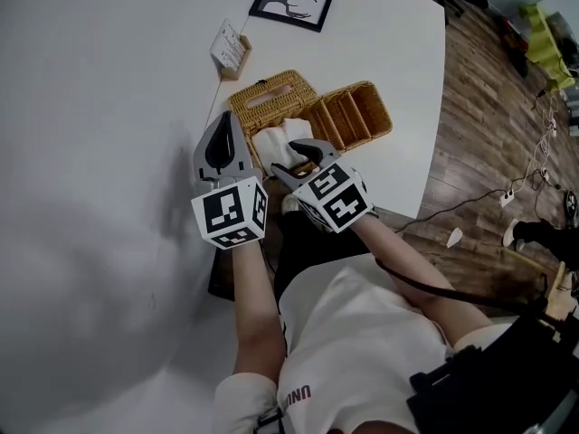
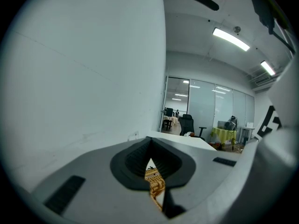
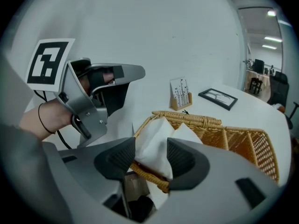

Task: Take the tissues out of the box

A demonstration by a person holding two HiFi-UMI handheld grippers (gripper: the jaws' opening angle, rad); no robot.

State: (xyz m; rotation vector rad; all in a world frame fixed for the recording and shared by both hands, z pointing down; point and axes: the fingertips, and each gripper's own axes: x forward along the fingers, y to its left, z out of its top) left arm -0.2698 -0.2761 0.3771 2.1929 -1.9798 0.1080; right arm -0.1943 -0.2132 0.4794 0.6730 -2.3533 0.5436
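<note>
A wicker tissue box point(image 1: 355, 116) lies on the white table point(image 1: 109, 80), with its slotted lid point(image 1: 270, 98) beside it. White tissues point(image 1: 275, 141) bulge up at its near end. My right gripper point(image 1: 296, 161) hangs over them, open. In the right gripper view the tissues point(image 3: 156, 134) show in the gap of my right gripper point(image 3: 150, 156), past the wicker rim point(image 3: 148, 176), and neither pad presses on them. My left gripper point(image 1: 223, 127) is shut and empty just left of the box. It also shows in the right gripper view point(image 3: 117, 76). Wicker point(image 2: 154, 183) shows below its shut pads point(image 2: 140, 160).
A small card holder point(image 1: 230, 49) and a black picture frame point(image 1: 290, 4) lie on the table behind the box. The table's right edge point(image 1: 432, 125) drops to a wooden floor point(image 1: 488, 107) with cables. My body stands close at the near edge.
</note>
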